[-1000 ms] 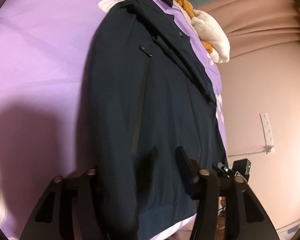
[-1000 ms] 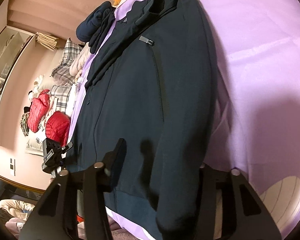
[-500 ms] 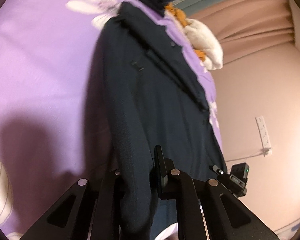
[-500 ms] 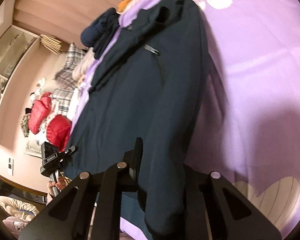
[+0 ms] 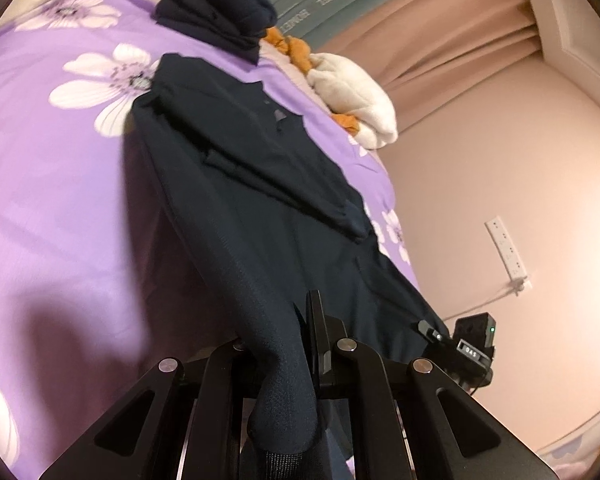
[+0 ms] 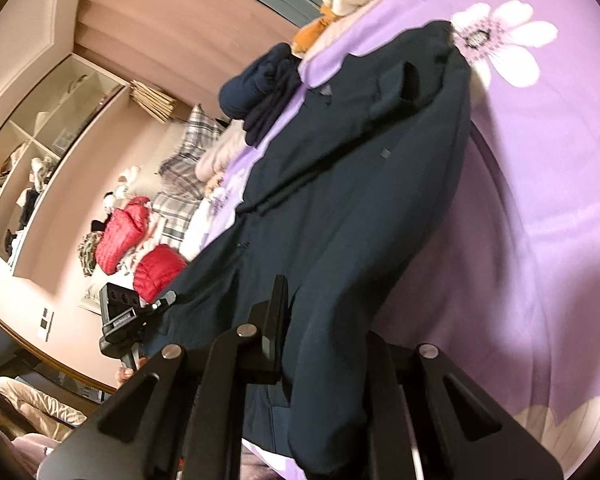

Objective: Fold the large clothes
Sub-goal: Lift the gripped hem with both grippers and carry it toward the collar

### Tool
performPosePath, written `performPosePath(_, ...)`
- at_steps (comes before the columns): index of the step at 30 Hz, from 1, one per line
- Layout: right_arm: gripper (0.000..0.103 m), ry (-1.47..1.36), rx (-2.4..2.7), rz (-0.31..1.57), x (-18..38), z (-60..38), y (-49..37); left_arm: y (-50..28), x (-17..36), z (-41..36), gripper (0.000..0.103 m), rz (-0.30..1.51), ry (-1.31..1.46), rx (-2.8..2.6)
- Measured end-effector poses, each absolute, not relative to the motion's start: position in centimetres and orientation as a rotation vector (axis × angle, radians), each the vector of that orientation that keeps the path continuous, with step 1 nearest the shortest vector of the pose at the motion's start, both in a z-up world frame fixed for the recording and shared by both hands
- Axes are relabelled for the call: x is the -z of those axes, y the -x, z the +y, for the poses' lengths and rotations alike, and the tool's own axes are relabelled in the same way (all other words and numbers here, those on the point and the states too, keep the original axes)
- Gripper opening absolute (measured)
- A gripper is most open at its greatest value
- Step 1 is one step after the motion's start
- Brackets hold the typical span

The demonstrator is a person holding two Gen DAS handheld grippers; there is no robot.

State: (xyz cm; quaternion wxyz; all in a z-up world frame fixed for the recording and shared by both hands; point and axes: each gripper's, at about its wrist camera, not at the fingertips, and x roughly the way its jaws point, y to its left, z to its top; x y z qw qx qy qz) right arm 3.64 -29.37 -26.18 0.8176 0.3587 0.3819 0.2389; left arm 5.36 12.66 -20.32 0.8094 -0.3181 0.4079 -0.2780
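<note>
A dark navy jacket [image 5: 260, 208] lies spread on a purple flowered bedspread [image 5: 60, 200], collar toward 12 o'clock and hem toward 6 o'clock in both wrist views. At the hem, the left gripper [image 5: 288, 352] is clenched on one bunched edge of the jacket, cloth spilling down between its fingers. The right gripper [image 6: 320, 340] is likewise clamped on a thick fold of the opposite edge. The hem end hangs lifted off the bed while the collar end rests flat. This looks like the start of a lengthwise fold: both bottom corners gripped and raised. The next move probably calls for carrying the hem toward the collar at 12 o'clock, keeping both sides level so the fold lands square. Beyond the collar sit a folded dark garment [image 5: 216, 12] and a cream and orange plush toy [image 5: 352, 92]; red puffy jackets [image 6: 120, 236] lie at 9 o'clock in the right view.
</note>
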Motion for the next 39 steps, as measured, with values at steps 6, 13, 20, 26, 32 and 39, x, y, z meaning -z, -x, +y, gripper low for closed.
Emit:
performPosePath(6,0.011,-0.772,-0.540,0.751,25.0,-28.7,-3.7,-5.8,19.4,12.6,0.004,0.827,0.687,0.611)
performPosePath(13,0.010,-0.758,-0.567,0.699,23.2,-28.3,-3.6,-5.5,17.6,12.6,0.004,0.760,0.667,0.661)
performPosePath(20,0.010,-0.765,-0.576,0.684,22.8,-28.2,-3.7,-5.3,17.0,12.3,0.004,0.735,0.630,0.676)
performPosePath(26,0.009,-0.760,-0.593,0.665,22.6,-28.1,-3.6,-5.0,16.5,11.9,0.004,0.711,0.606,0.708)
performPosePath(32,0.009,-0.764,-0.611,0.642,21.9,-28.5,-3.3,-4.5,15.8,12.5,0.004,0.691,0.624,0.734)
performPosePath(39,0.009,-0.755,-0.634,0.617,20.5,-28.8,-2.0,-2.9,15.0,12.4,0.004,0.684,0.621,0.750)
